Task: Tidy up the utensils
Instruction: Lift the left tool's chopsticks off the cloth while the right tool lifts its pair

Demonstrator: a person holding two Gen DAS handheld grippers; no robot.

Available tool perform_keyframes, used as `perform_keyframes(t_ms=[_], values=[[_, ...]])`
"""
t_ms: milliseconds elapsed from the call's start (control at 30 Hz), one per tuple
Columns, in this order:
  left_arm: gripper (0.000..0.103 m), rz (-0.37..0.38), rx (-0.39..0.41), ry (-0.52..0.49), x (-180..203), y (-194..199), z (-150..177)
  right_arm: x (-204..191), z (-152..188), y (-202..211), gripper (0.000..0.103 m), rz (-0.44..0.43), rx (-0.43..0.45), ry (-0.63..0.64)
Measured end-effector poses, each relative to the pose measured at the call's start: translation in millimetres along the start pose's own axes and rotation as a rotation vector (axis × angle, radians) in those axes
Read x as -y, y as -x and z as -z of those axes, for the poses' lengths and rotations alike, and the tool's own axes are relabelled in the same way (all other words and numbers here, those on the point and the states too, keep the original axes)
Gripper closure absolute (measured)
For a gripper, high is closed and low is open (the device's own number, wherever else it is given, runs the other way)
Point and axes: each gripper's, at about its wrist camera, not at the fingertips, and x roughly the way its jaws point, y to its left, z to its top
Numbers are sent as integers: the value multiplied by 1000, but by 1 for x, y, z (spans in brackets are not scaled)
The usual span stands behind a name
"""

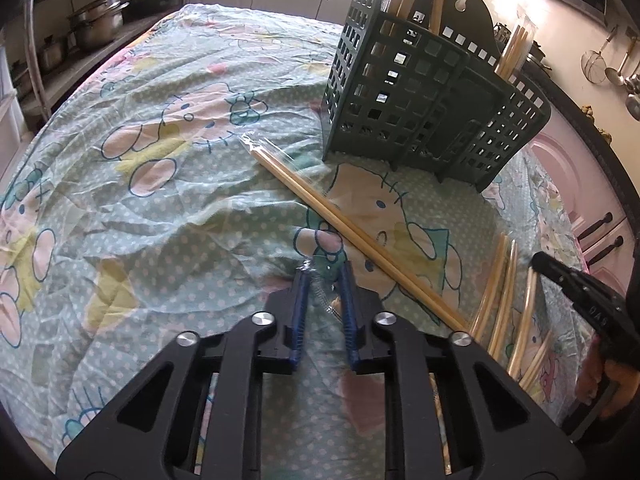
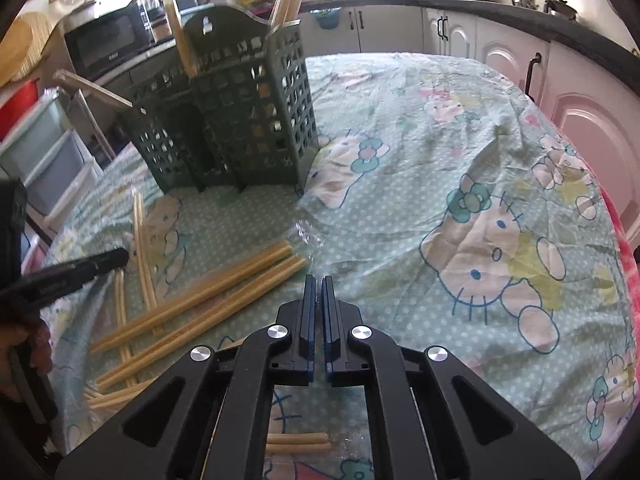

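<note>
Your left gripper [image 1: 326, 270] pinches clear plastic wrap [image 1: 320, 280]; your right gripper's [image 2: 319, 280] jaws press together near wrapped chopsticks [image 2: 200, 300].

The right gripper [image 2: 319, 280] is seen with its blue pads closed together, nothing visible between them, above a cartoon-print tablecloth [image 2: 440, 152]. A pair of wrapped chopsticks [image 2: 208, 300] is laid diagonally just left of the pads, with thinner sticks [image 2: 142, 248] crossed beneath. A dark green lattice utensil holder [image 2: 240, 120] is placed at the far left, chopsticks standing in it. The left gripper [image 2: 64, 276] is visible at the left edge.
</note>
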Motion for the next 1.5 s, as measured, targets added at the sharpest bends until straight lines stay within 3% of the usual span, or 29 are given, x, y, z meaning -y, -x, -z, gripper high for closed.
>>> perform_keyframes(t_ms=[333, 933, 1133, 1500], values=[[102, 75, 39, 47, -19, 15, -7, -10, -17, 25, 100, -27, 66, 25], [102, 62, 233, 17, -32, 100, -38, -63, -52, 87, 100, -123, 203, 157], [102, 99, 293, -15, -20, 131, -44, -81, -58, 105, 100, -193, 225, 192], [102, 201, 368, -114, 26, 174, -56, -101, -66, 137, 100, -234, 288, 257]])
